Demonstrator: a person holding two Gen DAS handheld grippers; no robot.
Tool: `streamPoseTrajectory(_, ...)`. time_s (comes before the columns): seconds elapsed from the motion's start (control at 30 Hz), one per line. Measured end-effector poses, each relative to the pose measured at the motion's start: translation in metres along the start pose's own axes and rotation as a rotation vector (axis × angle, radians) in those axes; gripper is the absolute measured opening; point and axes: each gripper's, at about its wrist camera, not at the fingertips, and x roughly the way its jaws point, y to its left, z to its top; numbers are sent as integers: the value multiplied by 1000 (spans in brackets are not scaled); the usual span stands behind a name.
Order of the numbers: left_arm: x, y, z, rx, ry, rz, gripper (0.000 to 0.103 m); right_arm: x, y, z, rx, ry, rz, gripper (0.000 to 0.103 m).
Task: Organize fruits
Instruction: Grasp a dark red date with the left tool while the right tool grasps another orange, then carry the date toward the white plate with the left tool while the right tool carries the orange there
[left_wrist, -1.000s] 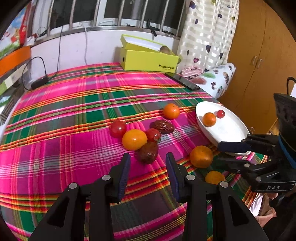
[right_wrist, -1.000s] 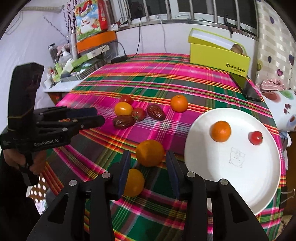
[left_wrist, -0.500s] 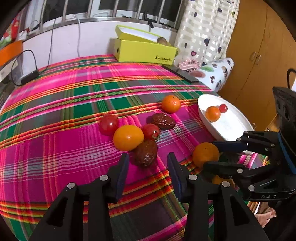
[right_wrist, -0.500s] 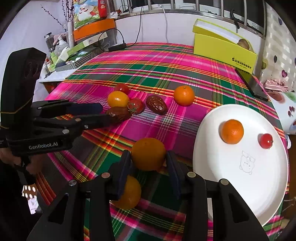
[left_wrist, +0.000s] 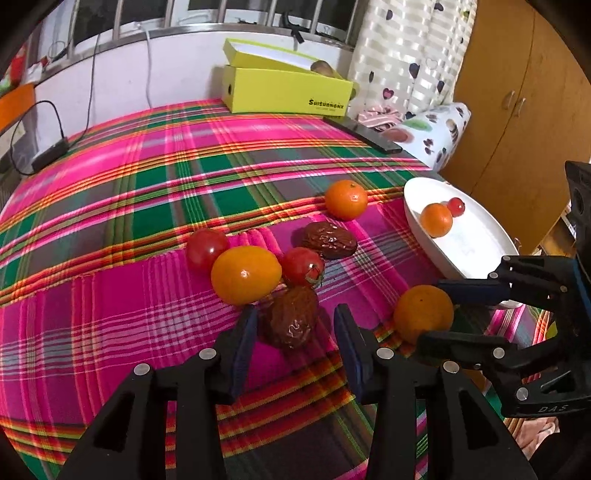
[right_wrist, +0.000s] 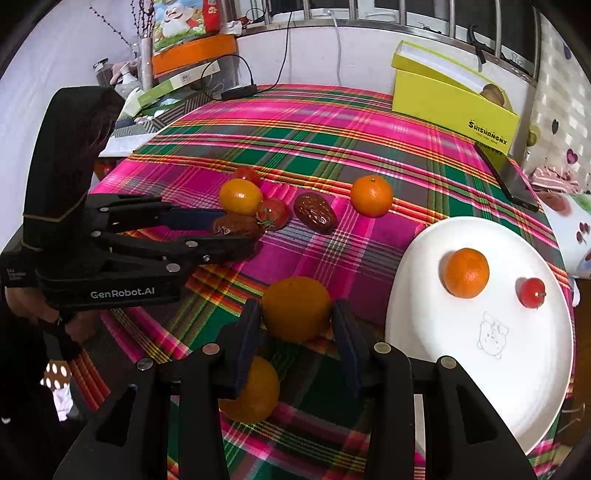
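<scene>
Two fruits plated, about seven left on the table.
White plate (right_wrist: 417, 332) held a tangerine (right_wrist: 466, 272) and cherry tomato (right_wrist: 532, 292). Right gripper (right_wrist: 295, 332) stood open around an orange (right_wrist: 296, 309), left gripper (left_wrist: 291, 332) open around a date (left_wrist: 291, 320); neither lifted.

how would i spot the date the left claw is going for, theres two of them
Start at the white plate on the right edge of the plaid tablecloth, then look left to the cluster of fruit. The target date lies between the fingers of the open left claw, below the yellow tomato; the other date lies farther back, near the plate.
</scene>
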Motion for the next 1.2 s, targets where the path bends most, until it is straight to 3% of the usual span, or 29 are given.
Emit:
streamPoseTrajectory(0.3, 0, -1, -1, -4, -1, 40, 39, 3, 0, 1, -11, 8, -4, 42)
streamPoseTrajectory(0.77, -4, 0, -4, -17, -13, 32, 38, 9, 1, -1, -19, 20, -3, 42)
streamPoseTrajectory(1.2, -18, -1, -7, -39, -46, 23, 38, -7, -1, 0, 10, -50, 8, 42)
